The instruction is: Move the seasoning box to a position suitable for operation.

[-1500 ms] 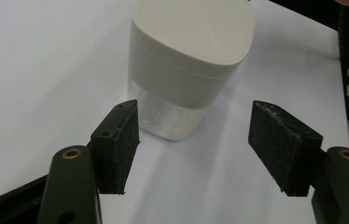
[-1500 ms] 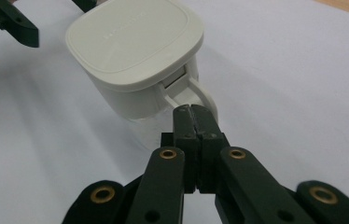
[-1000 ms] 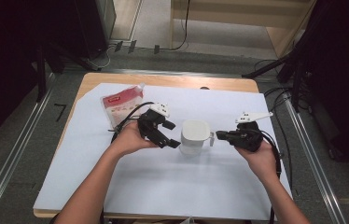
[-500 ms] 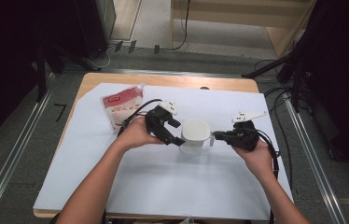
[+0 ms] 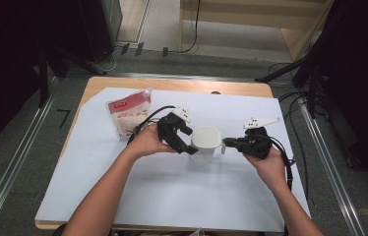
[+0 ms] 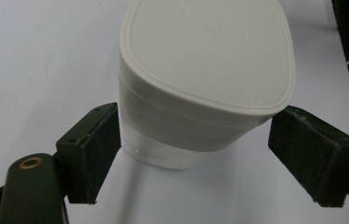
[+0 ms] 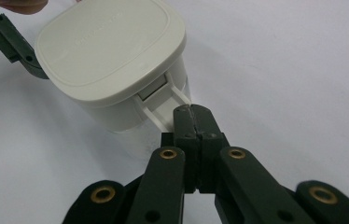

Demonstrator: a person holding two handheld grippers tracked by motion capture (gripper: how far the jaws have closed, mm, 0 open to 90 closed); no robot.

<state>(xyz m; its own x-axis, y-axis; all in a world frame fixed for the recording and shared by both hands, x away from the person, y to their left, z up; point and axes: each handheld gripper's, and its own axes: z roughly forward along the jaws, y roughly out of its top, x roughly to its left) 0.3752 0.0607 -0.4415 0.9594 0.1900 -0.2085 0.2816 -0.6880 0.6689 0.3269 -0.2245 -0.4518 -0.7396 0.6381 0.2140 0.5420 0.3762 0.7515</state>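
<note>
A white lidded container (image 5: 205, 142) with a side handle stands in the middle of the table. My left gripper (image 5: 187, 140) comes at it from the left and is open. In the left gripper view its two black pads (image 6: 93, 154) flank the container's body (image 6: 205, 70); the left pad is very near the wall and the right pad stands apart. My right gripper (image 5: 226, 142) reaches in from the right. In the right gripper view this gripper (image 7: 193, 116) is shut on the container's white handle (image 7: 163, 109).
A red and white pouch (image 5: 129, 112) lies at the back left of the white sheet (image 5: 172, 196) that covers the wooden table (image 5: 172, 83). Cables trail from both grippers. Dark equipment and floor rails surround the table.
My left gripper has moved right, and its open jaws now straddle the container. The right gripper and the container have kept still.
</note>
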